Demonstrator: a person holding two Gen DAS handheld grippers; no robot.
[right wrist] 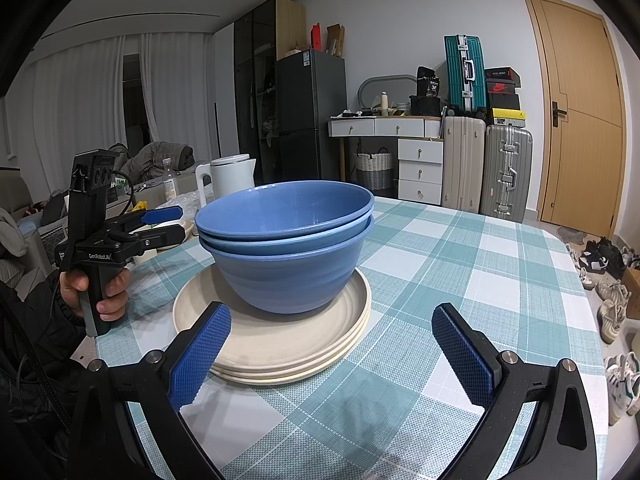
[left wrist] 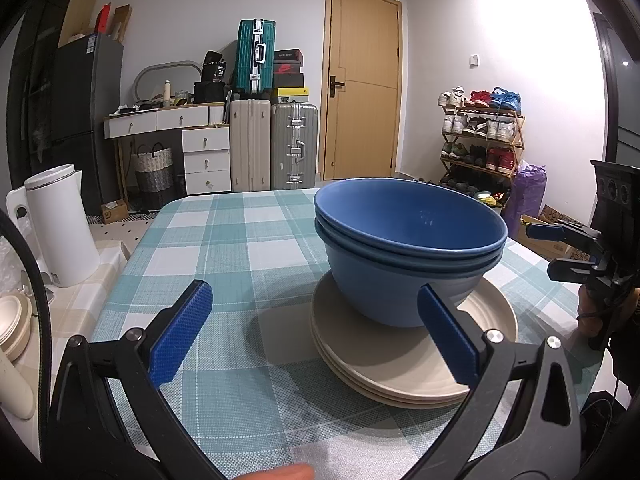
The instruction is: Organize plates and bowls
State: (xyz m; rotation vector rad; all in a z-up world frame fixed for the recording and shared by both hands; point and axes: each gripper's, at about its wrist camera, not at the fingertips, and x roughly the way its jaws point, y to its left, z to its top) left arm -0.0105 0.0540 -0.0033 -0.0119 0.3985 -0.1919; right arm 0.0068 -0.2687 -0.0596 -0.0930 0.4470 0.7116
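Note:
Three nested blue bowls (left wrist: 408,240) (right wrist: 288,248) stand on a stack of three beige plates (left wrist: 380,368) (right wrist: 280,344) on the checked table. My left gripper (left wrist: 316,312) is open; its blue pads (left wrist: 180,336) hover just short of the stack's left side, touching nothing. In the right wrist view the left gripper (right wrist: 180,223) sits left of the bowls, held by a hand (right wrist: 108,292). My right gripper (right wrist: 330,314) is open too, in front of the plates with nothing between its pads. In the left wrist view the right gripper (left wrist: 544,251) shows at the right edge, beside the bowls.
The teal checked tablecloth (left wrist: 240,240) (right wrist: 460,264) has bare room around the stack. A white kettle (left wrist: 60,224) (right wrist: 232,176) and more beige dishes (left wrist: 12,324) sit on a side counter at left. Suitcases (left wrist: 276,144), a shoe rack (left wrist: 480,136) and a door (right wrist: 580,120) stand behind.

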